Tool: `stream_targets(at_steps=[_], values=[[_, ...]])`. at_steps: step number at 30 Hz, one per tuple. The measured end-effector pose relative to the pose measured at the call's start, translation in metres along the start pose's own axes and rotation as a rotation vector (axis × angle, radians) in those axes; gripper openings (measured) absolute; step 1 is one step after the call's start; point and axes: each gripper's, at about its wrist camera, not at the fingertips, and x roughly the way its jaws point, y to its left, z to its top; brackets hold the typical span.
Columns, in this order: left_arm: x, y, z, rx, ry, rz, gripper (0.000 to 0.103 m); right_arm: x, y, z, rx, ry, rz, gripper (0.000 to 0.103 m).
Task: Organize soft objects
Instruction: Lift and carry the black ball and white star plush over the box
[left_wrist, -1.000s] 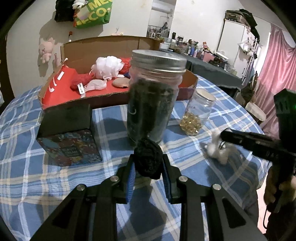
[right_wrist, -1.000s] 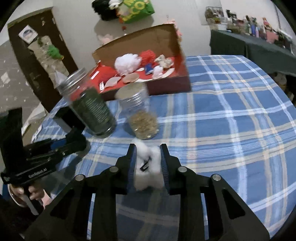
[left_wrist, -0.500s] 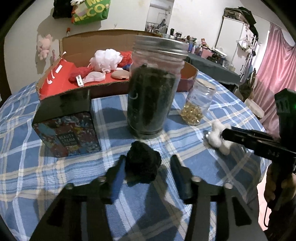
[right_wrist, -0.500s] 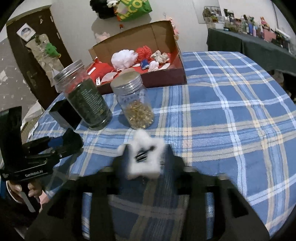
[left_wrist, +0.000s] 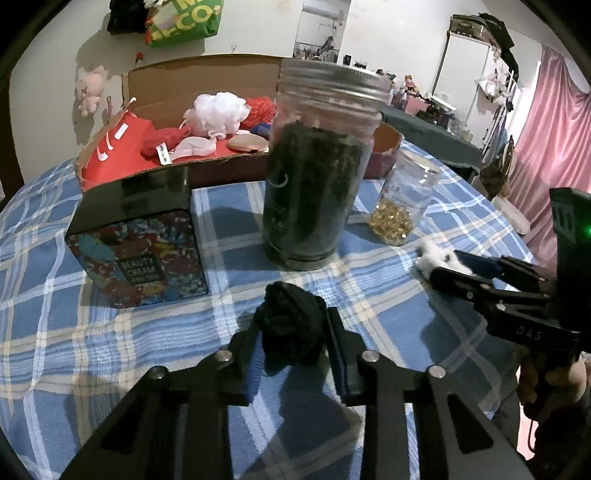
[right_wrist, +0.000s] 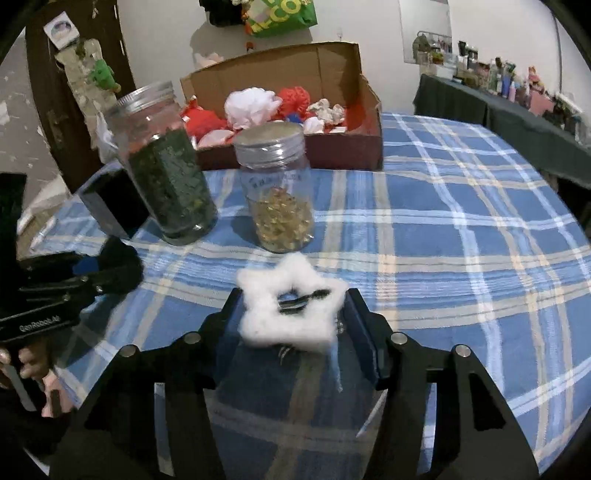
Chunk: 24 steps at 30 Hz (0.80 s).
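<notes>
A black fuzzy ball (left_wrist: 291, 325) lies between the fingers of my left gripper (left_wrist: 291, 332), which touch its sides. A white fluffy star-shaped hair clip (right_wrist: 290, 308) lies on the blue plaid tablecloth (right_wrist: 443, 258) between the spread fingers of my right gripper (right_wrist: 291, 325). A cardboard box (right_wrist: 369, 110) at the back holds several soft things, among them a white puff (left_wrist: 218, 112) and red ones. My right gripper also shows in the left wrist view (left_wrist: 443, 266), and my left gripper in the right wrist view (right_wrist: 118, 273).
A tall jar of dark green leaves (left_wrist: 314, 166) and a small jar of gold capsules (left_wrist: 400, 206) stand in front of the box. A dark "Beauty Cream" tin (left_wrist: 136, 236) stands left of the tall jar. Pink curtain (left_wrist: 554, 129) at right.
A second ago both grippers were shut on their soft objects. Both then opened and set them on the cloth. The left fingers have since closed back in against the black ball.
</notes>
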Motion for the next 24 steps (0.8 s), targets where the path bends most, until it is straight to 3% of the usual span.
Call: stream_targets(at_steps=[10,24], values=[[-0.012,0.000,0.001,0.008,-0.028,-0.017,0.031,-0.007,0.035,0.004,-0.053,-0.032,0.119,0.048],[-0.009,0.002,-0.002,0.009,-0.014,-0.023,0.031,0.007,0.058,0.004,-0.101,-0.015,0.136,0.048]])
